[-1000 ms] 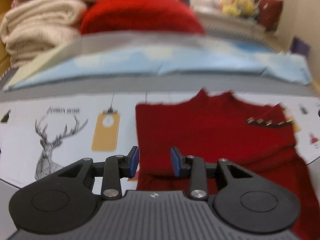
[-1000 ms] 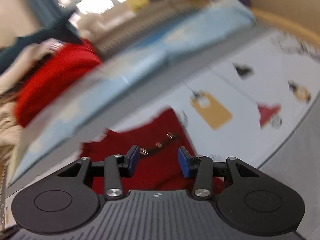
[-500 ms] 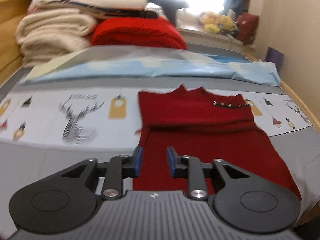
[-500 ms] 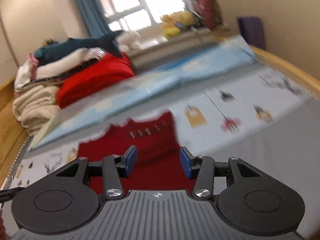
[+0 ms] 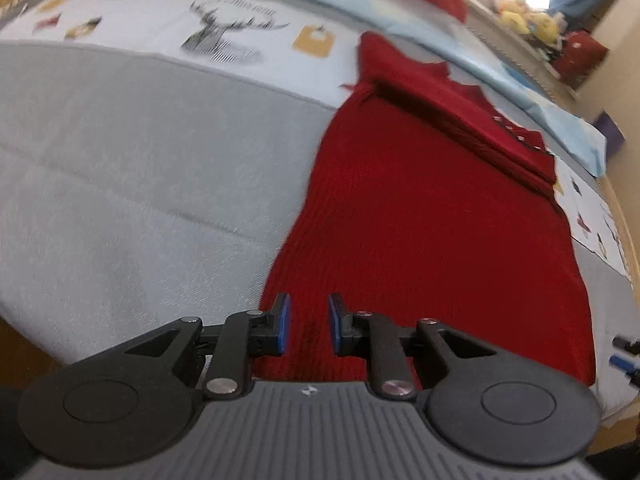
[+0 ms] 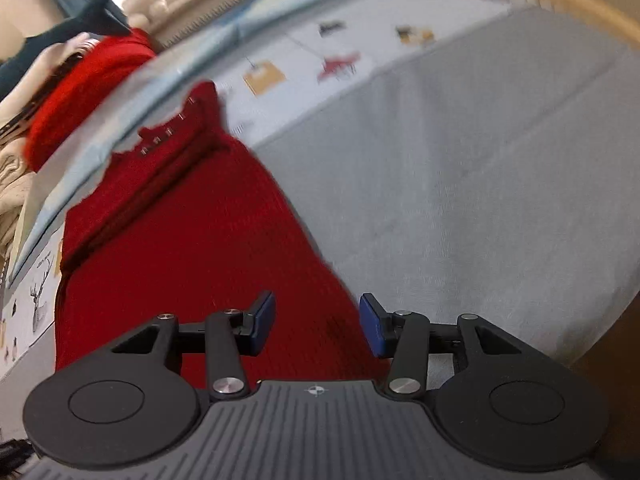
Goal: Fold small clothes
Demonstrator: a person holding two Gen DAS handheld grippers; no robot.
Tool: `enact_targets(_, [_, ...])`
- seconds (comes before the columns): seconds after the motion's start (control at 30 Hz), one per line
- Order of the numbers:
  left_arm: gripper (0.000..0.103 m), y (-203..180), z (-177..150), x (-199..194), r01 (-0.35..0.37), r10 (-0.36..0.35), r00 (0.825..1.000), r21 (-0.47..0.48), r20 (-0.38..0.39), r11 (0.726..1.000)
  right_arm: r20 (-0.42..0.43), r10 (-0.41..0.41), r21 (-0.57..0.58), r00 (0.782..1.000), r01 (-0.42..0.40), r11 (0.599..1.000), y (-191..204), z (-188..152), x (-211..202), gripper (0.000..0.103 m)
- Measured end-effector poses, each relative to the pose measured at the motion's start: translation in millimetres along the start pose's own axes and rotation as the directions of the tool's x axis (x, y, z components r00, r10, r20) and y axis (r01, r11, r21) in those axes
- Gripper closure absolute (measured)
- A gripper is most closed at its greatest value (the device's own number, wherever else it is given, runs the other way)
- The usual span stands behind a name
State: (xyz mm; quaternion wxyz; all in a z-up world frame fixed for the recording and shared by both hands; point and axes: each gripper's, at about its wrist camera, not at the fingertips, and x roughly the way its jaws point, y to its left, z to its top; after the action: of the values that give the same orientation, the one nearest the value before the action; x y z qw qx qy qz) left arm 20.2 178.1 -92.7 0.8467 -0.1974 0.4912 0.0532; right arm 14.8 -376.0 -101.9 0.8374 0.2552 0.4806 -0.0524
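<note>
Red garment (image 5: 432,216): flat on bed (image 5: 132,168), top end at 12 o'clock; near hem hidden by both tools. Left gripper (image 5: 306,324): jaws narrowly parted, empty. Right gripper (image 6: 318,326): jaws wide, empty. Views blurred.

1. Knit dress (image 5: 432,216) spread flat on the bed (image 5: 132,168), neckline at the far end, hem at the near edge.
2. Left gripper (image 5: 307,323) over the hem's left corner, jaws apart, nothing between them.
3. Right gripper (image 6: 317,328) over the hem's right corner, jaws wide, the dress edge between them.
4. Printed sheet (image 5: 168,28) across the bed under the dress's top part.
5. Folded blanket (image 6: 80,96) beyond the neckline, beside stacked linens (image 6: 12,168).
</note>
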Motion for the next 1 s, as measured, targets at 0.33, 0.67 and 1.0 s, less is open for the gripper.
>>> enact_targets(0.33, [0.08,37,-1,26,-0.019,0.012,0.996,-0.081,-0.093,0.997,-0.08,-0.158,-0.093,0.984,0.151,0.984,-2,-13,30,0.054])
enact_targets(0.67, [0.08,37,-2,31,-0.016,0.011,0.997,-0.072,-0.082,0.997,-0.08,-0.16,-0.157,0.984,0.146,0.977,7,-20,39,0.051])
enact_targets(1.0, [0.08,36,-2,32,-0.002,-0.004,0.996,-0.075,-0.088,0.997,-0.084,-0.14,-0.163,0.987,0.125,0.979,6,-23,35,0.06])
